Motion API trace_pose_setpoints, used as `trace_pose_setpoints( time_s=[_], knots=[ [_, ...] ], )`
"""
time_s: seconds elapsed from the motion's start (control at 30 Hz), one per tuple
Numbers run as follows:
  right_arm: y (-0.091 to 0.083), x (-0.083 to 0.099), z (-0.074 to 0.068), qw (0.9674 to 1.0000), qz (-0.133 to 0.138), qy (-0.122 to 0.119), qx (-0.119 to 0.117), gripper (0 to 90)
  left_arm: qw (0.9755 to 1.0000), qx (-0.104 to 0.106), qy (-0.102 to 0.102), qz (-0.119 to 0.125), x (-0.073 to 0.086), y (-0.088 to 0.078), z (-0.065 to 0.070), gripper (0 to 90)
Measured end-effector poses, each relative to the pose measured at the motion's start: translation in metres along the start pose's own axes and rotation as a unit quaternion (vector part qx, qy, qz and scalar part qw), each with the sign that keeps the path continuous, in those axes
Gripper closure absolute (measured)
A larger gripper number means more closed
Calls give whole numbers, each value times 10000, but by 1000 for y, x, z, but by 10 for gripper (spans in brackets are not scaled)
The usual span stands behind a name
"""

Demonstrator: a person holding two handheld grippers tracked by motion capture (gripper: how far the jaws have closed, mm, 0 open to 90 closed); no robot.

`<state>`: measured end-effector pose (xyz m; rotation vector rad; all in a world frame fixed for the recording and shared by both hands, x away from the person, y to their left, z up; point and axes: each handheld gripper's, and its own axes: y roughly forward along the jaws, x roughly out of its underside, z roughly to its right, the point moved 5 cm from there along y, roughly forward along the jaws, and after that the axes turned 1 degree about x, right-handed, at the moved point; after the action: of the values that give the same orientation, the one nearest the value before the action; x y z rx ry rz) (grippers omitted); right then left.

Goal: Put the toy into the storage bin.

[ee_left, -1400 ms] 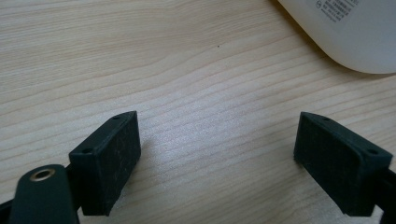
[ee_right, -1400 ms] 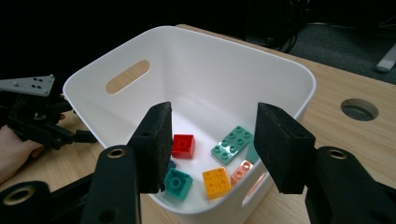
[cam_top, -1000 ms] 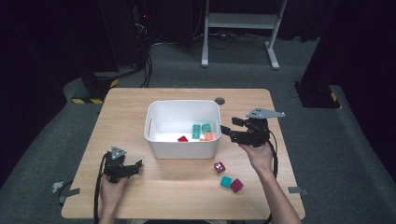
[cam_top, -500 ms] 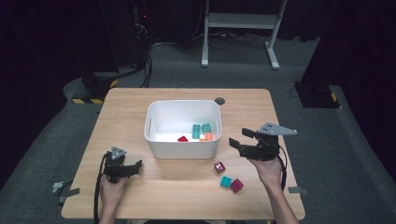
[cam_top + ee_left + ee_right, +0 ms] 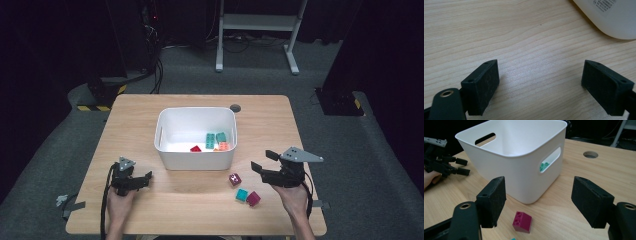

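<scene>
A white bin [image 5: 195, 161] stands mid-table with teal bricks [image 5: 215, 138], a red one [image 5: 195, 148] and an orange one [image 5: 223, 146] inside. In front of its right corner lie a magenta brick [image 5: 234, 179], a teal brick [image 5: 242, 195] and a pink brick [image 5: 253, 198]. My right gripper [image 5: 263, 161] hovers just right of them, open. Its jaws have just been opening and hold nothing. In the right gripper view they [image 5: 539, 185] frame the bin [image 5: 519, 170], with the magenta brick [image 5: 522, 221] below. My left gripper [image 5: 145, 180] rests open at the front left, over bare wood [image 5: 540, 67].
A round hole [image 5: 235, 108] sits in the table behind the bin. In the left gripper view the bin's corner [image 5: 611, 17] is at the top right. The other gripper [image 5: 461, 166] shows left of the bin in the right gripper view. Dark floor surrounds the table.
My right gripper has drawn back from the bin's right rim toward the near right and come lower, beside the loose bricks, with its jaws wider. The left gripper has stayed put.
</scene>
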<state>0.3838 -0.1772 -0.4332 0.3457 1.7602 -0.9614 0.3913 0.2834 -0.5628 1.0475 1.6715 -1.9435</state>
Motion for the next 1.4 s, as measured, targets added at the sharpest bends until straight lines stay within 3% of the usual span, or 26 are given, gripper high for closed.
trace_pose_setpoints(
  time_s=[0.47, 0.97, 1.23, 1.4],
  knots=[
    [-5, 45, -7, 9996, -263, 118, 50, 336, 10000, -2, 0, -1, 0, 0, 0, 147],
    [8, 95, -20, 9972, -725, 147, 55, 398, 10000, -6, -6, 3, 0, 0, 0, 146],
    [11, 116, -24, 9958, -875, 246, 96, 429, 10000, -6, 9, -11, 0, 0, 0, 146],
    [12, 127, -24, 9948, -910, 463, -43, 436, 10000, 4, -10, 10, -1, 1, 0, 147]
  ],
)
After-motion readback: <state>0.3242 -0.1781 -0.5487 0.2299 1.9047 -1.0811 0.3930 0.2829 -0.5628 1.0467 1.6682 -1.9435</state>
